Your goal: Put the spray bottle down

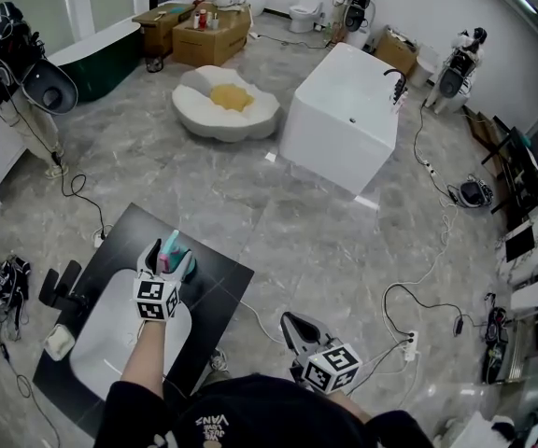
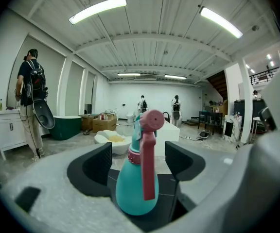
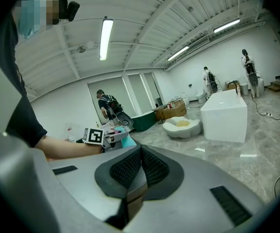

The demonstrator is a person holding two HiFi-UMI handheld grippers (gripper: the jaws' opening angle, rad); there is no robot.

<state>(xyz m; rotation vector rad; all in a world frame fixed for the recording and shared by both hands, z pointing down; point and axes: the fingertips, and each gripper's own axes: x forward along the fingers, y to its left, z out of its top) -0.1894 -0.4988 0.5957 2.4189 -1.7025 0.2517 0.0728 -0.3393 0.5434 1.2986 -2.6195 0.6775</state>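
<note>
Two claws: my left claw (image 2: pixel 139 159) is open around the spray bottle (image 2: pixel 135 193), pads clear on both sides. My right claw (image 3: pixel 140 168) is closed and empty, at 4 o'clock of it. The bottle stands upright on the black surface (image 1: pixel 224 286), at 1 o'clock of the white basin (image 1: pixel 110 343). Risk: if I pull back crooked, a pad clips the bottle and tips it. Teal pear-shaped body, pink trigger head.

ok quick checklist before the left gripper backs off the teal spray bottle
1. Left gripper jaws off the teal plastic spray bottle with pink trigger: ok, gap on both sides.
2. Bottle upright: ok.
3. Bottle standing on the black countertop: ok.
4. Bottle clear of the white oval sink basin: ok, beyond its rim.
5. Right gripper shut, empty, well aside: ok.
</note>
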